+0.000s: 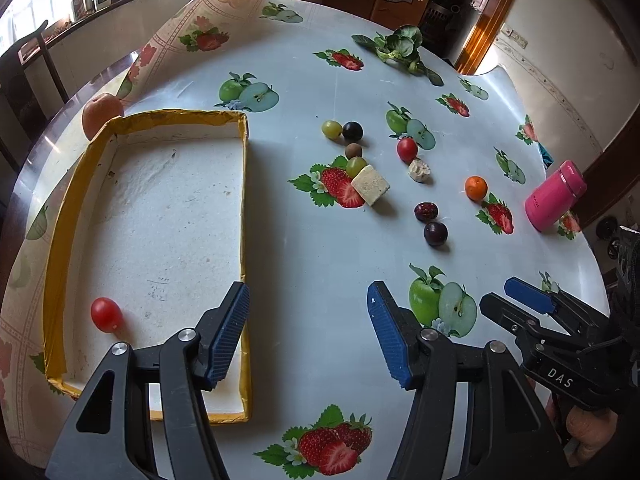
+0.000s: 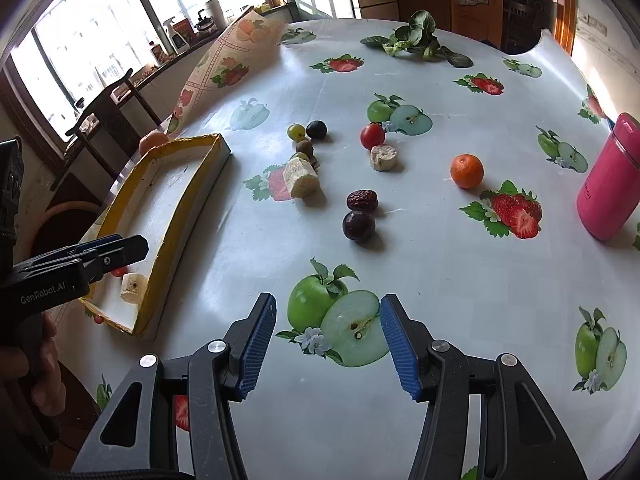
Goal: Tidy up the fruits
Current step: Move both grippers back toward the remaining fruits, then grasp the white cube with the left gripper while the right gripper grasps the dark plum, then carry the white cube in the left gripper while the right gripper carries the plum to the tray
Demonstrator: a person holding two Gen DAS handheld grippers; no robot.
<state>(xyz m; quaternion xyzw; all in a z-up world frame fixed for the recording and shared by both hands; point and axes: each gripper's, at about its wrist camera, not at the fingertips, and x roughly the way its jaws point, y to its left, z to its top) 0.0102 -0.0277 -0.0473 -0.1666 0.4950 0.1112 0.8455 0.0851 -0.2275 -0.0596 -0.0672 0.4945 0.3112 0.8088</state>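
Observation:
A yellow-rimmed white tray [image 1: 160, 116] [image 2: 180, 184] lies at the table's left. A cherry tomato [image 1: 106, 314] lies inside it, and a banana piece [image 2: 133, 287] shows in the right wrist view. Loose on the table are a green grape [image 1: 331, 129], a dark grape [image 1: 352, 131], a cherry tomato [image 1: 407, 149] [image 2: 372, 136], a tangerine [image 1: 476, 188] [image 2: 467, 171], a red date [image 1: 426, 212] [image 2: 362, 200], a dark plum [image 1: 435, 233] [image 2: 359, 226] and banana pieces [image 1: 370, 185] [image 2: 301, 182]. My left gripper [image 1: 308, 332] is open and empty over the tray's near right corner. My right gripper [image 2: 328, 344] is open and empty above the table.
A pink flask [image 1: 554, 196] [image 2: 612, 184] stands at the right. Leafy greens [image 1: 400, 46] [image 2: 416, 38] lie at the far edge. An orange-red fruit [image 1: 102, 114] sits behind the tray. The tablecloth's far left corner [image 1: 200, 32] is folded up.

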